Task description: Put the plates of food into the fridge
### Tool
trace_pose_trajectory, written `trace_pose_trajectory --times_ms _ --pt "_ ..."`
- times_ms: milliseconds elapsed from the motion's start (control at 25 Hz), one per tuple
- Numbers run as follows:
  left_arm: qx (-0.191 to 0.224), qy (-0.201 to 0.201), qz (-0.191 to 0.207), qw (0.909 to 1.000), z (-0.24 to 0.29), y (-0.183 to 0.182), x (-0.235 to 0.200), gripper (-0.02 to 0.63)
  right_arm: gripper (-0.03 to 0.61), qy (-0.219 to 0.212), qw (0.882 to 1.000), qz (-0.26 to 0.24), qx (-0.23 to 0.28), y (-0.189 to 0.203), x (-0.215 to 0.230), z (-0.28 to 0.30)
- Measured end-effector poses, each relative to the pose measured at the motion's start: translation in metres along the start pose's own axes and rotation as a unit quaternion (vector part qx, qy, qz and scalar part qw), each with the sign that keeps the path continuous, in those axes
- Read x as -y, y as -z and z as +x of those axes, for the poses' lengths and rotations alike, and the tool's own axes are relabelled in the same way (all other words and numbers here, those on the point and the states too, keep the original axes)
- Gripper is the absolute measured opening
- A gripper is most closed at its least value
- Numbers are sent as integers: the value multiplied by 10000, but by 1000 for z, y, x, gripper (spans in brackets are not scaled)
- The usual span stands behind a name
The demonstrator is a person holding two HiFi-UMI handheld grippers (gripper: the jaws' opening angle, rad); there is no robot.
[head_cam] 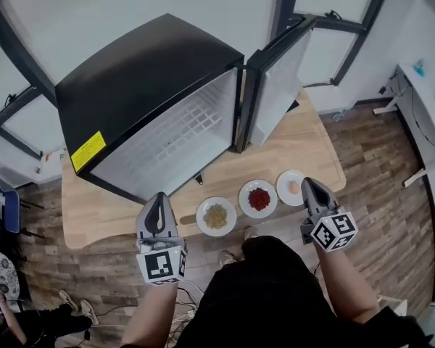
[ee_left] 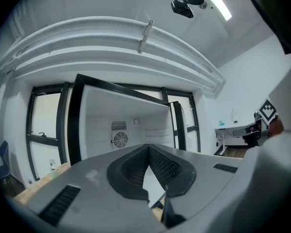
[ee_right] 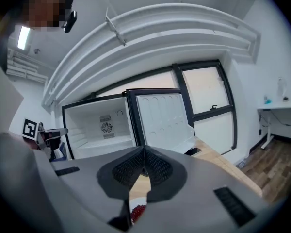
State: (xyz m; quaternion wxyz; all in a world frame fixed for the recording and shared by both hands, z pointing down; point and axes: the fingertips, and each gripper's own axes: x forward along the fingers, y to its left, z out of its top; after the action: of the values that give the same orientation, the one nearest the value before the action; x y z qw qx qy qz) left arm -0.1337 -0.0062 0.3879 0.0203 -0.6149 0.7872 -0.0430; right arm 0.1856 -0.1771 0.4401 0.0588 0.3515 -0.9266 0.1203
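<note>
**Both grippers shut, plates wait on the table**

Your left gripper (head_cam: 158,200) is closed with nothing in it. Your right gripper (head_cam: 309,184) is closed and empty too. The plate of pink food (head_cam: 293,187) sits just beside the right one, at nine o'clock. The plate of red food (head_cam: 259,198) and the plate of yellow food (head_cam: 216,216) lie further that way, all on the table (head_cam: 312,151) near its front edge. The fridge (head_cam: 145,71) stands open at twelve o'clock. Open the jaws first, I think, or closed tips may shove a plate off the edge. Tilt a plate and food may slide off
</note>
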Motion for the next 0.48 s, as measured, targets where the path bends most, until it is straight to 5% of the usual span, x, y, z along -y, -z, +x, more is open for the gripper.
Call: trace_pose_trajectory --times_ms 480 --pt "-158 691 363 9968 31 9 29 5 23 931 9925 754 -245 97 52 -17"
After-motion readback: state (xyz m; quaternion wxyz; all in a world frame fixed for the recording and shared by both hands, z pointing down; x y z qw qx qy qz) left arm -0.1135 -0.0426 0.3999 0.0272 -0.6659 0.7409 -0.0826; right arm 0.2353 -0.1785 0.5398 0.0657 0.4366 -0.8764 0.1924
